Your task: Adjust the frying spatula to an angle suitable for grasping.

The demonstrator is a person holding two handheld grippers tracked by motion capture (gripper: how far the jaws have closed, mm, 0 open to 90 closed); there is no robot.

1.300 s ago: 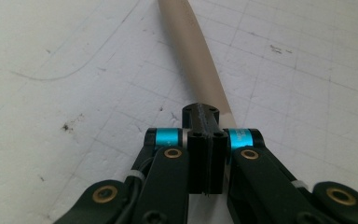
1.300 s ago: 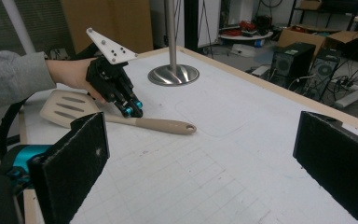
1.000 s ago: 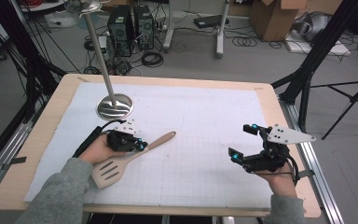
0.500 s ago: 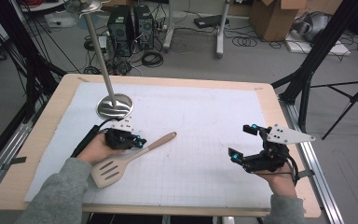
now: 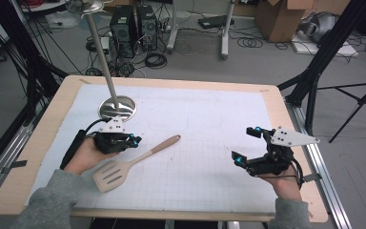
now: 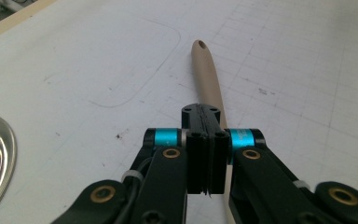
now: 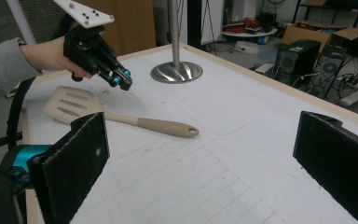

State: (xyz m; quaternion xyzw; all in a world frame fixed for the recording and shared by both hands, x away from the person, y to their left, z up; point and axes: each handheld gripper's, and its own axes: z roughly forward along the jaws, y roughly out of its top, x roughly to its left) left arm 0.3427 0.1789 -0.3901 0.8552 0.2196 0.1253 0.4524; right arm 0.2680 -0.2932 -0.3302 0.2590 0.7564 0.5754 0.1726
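the left gripper (image 5: 136, 140) has its black jaws pressed flat together with nothing between them, as the left gripper view shows: the pads meet in a tight seam, and the handle of the beige slotted spatula with a long rounded handle (image 6: 206, 74) runs on beneath and beyond them. from the right gripper view the left gripper (image 7: 120, 80) hangs above the table, tips clear of the spatula (image 7: 121, 116), which lies flat on the white gridded mat (image 5: 209, 124). so the tool is not held; it rests near the person's left hand, blade toward the near edge and handle pointing toward the middle of the mat, as the high view shows (image 5: 133, 162).

the right gripper (image 5: 247, 145) is spread wide and empty; its two felt-faced jaws frame the spatula from well apart in its own view.

the risks, as i judge them: clenched jaws coming down on the handle would only push it, and the smooth rounded handle would likely skid or spin on the mat. a grip taken far out on the handle would let the heavier blade droop and twist in the pads. the polished round metal base with its upright pole (image 5: 117, 107) stands just beyond the left hand, so a swing that way could knock the grey plate or the cable against it.
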